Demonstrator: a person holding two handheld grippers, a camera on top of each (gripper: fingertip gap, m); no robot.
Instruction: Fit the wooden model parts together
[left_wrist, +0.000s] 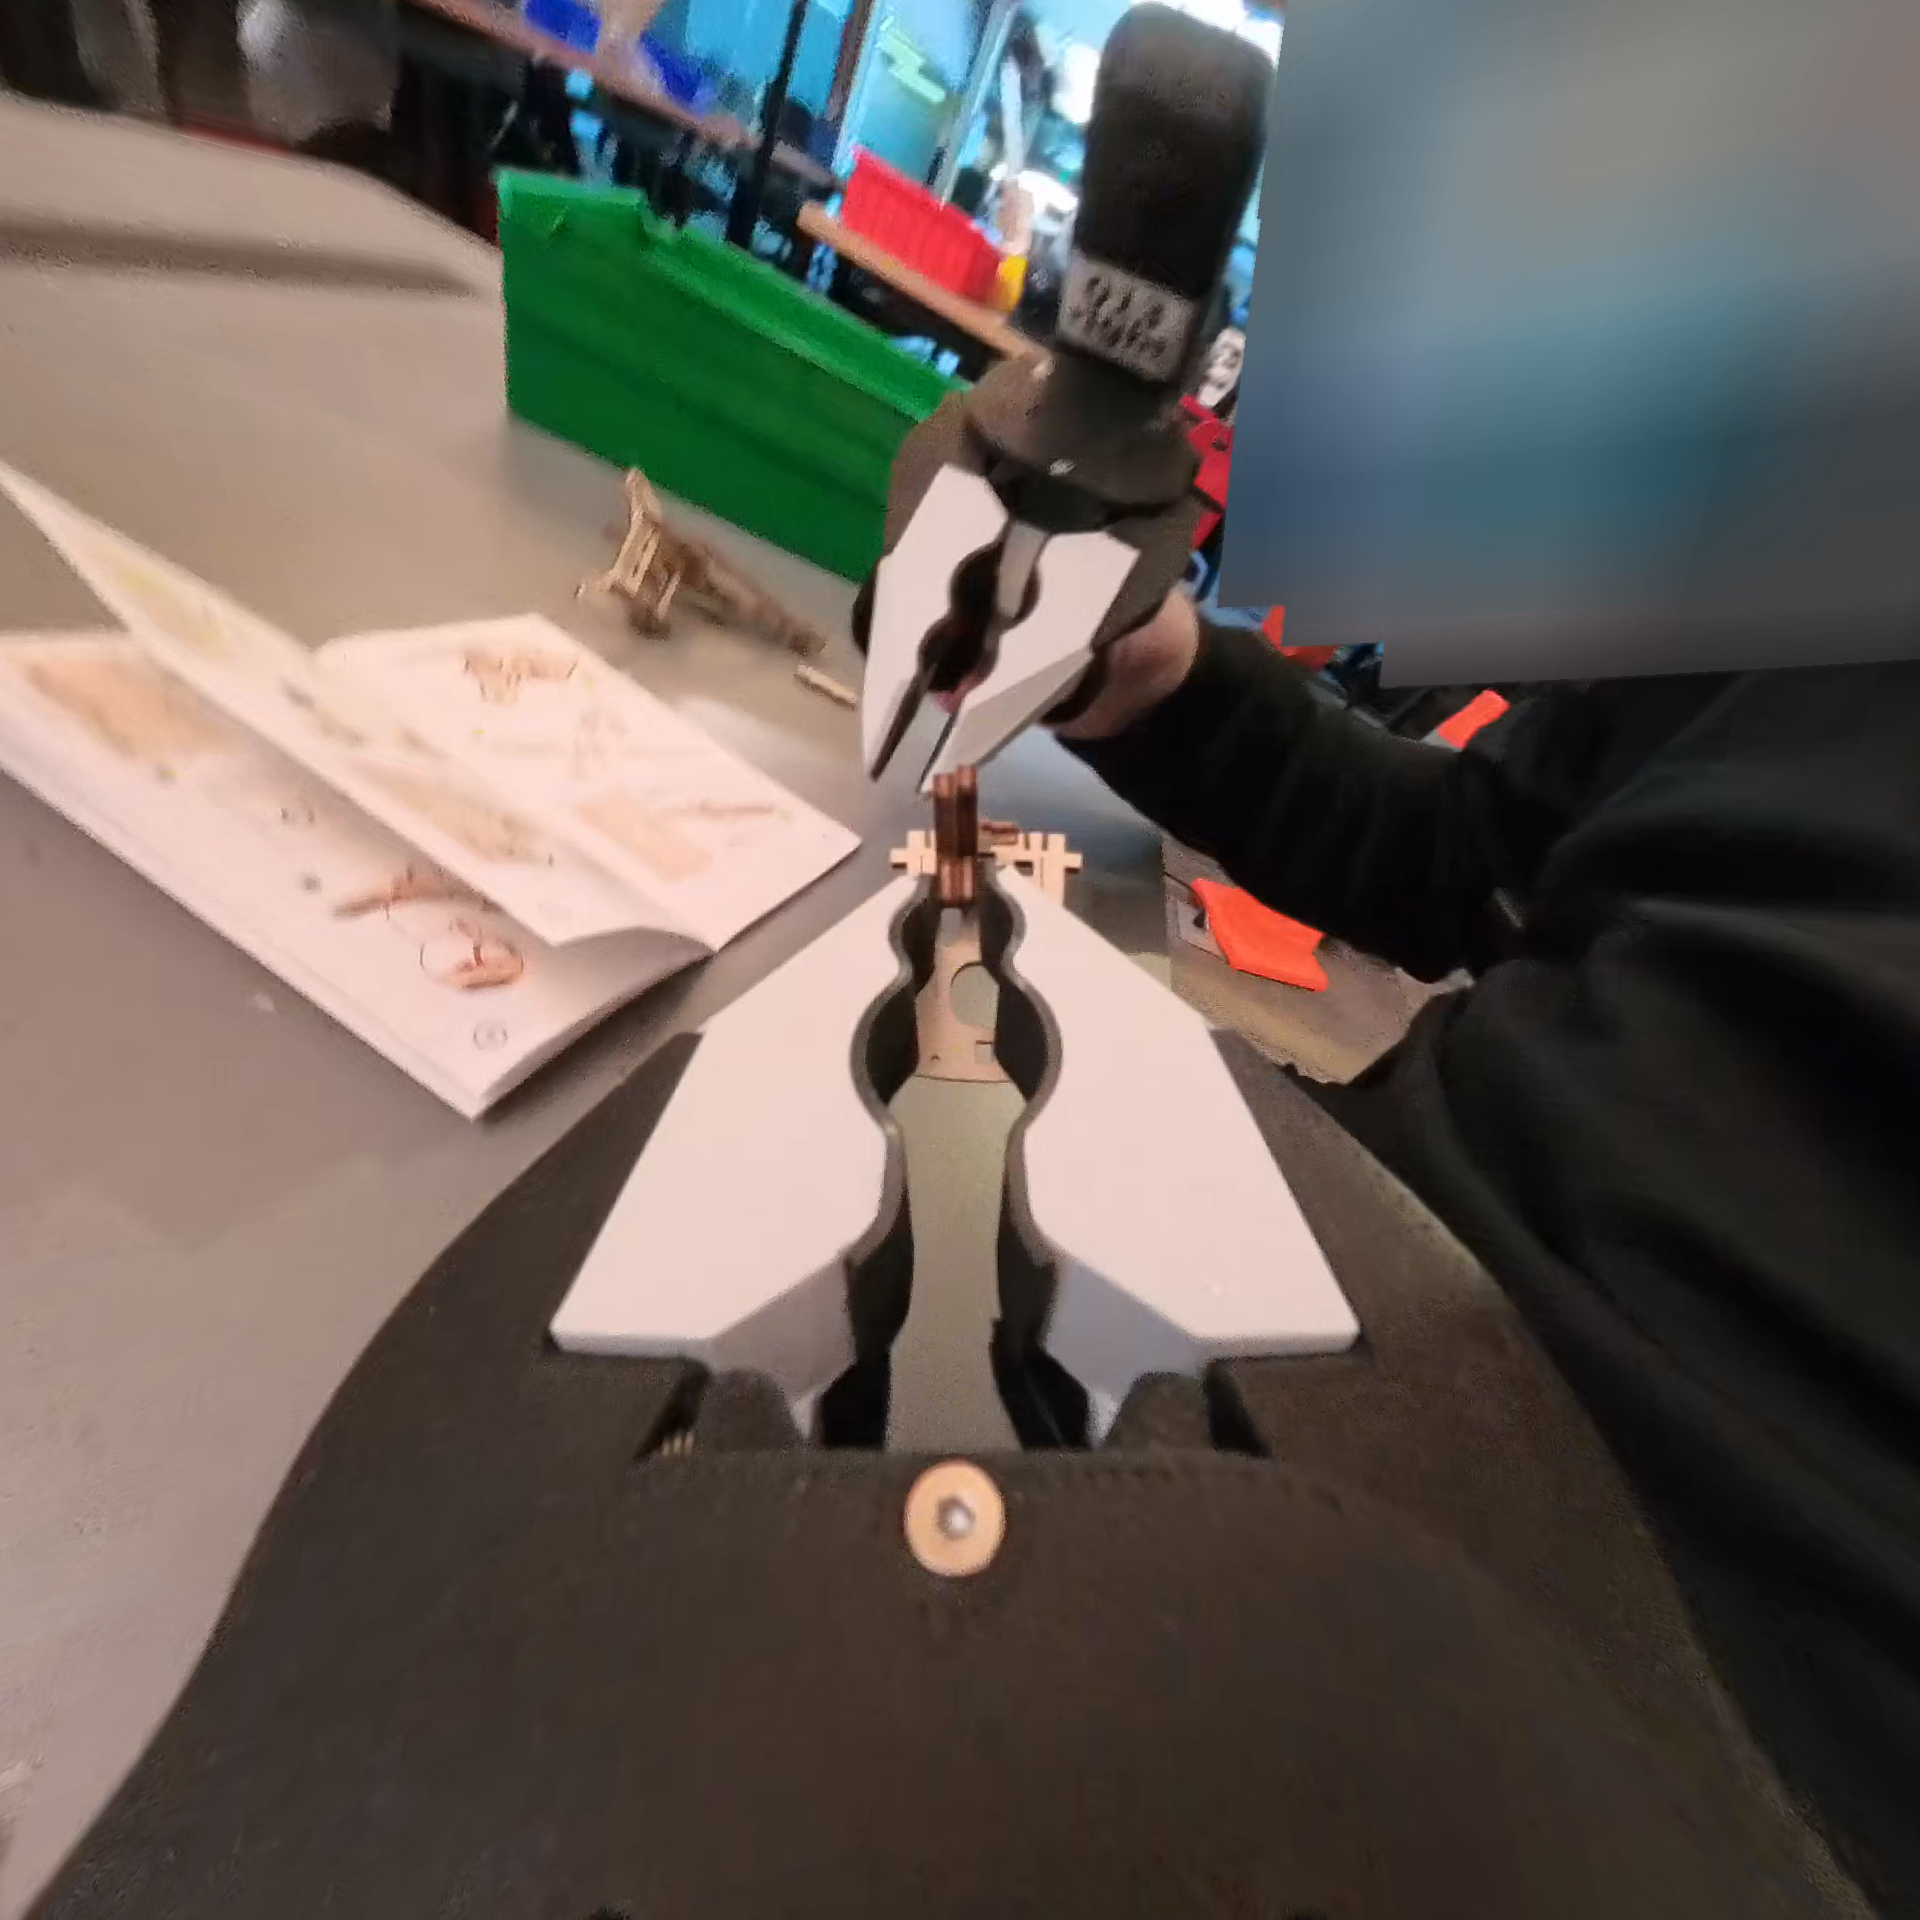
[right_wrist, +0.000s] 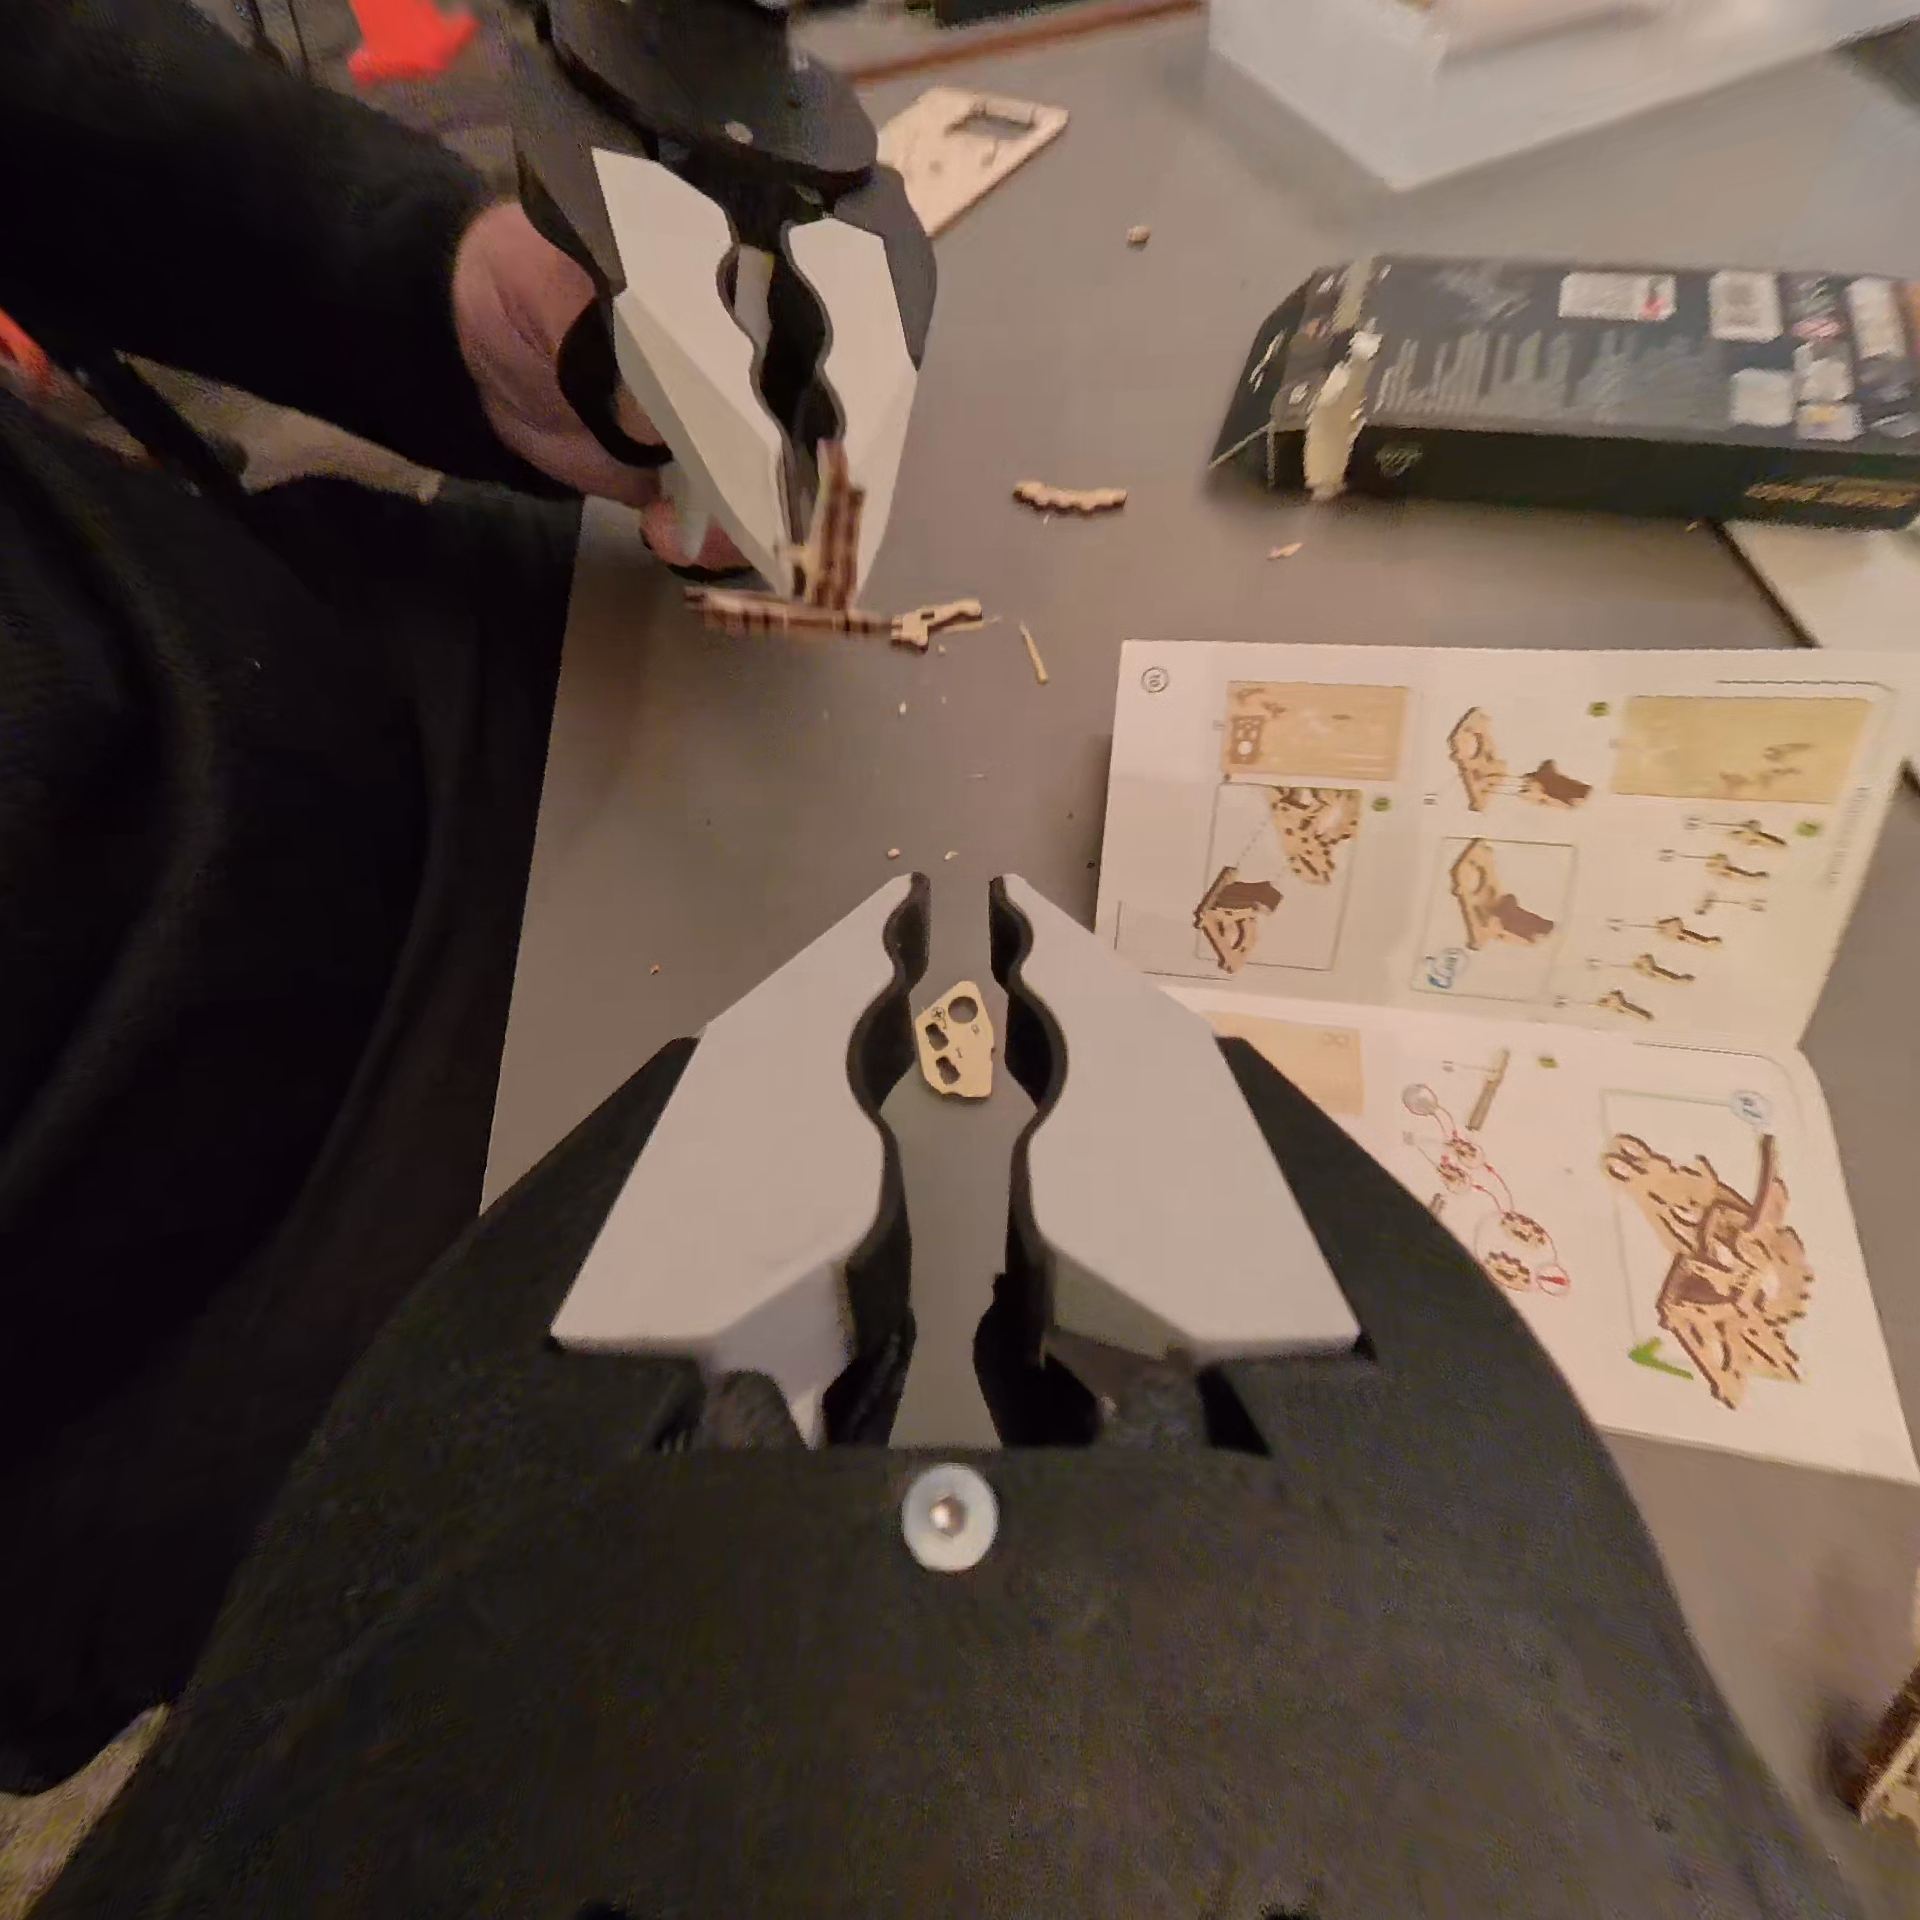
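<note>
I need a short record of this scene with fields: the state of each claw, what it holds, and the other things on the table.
left claw: shut on the wooden assembly
right claw: open, tips apart, pinching nothing
small flat piece: seen through the right claw's gap, apparently on the grey table
instruction booklet: open on the table
dark box: torn open, beyond the booklet
loose wooden part: near the box

Dim indoor light, soft blur, fisheye warp at edges
</note>
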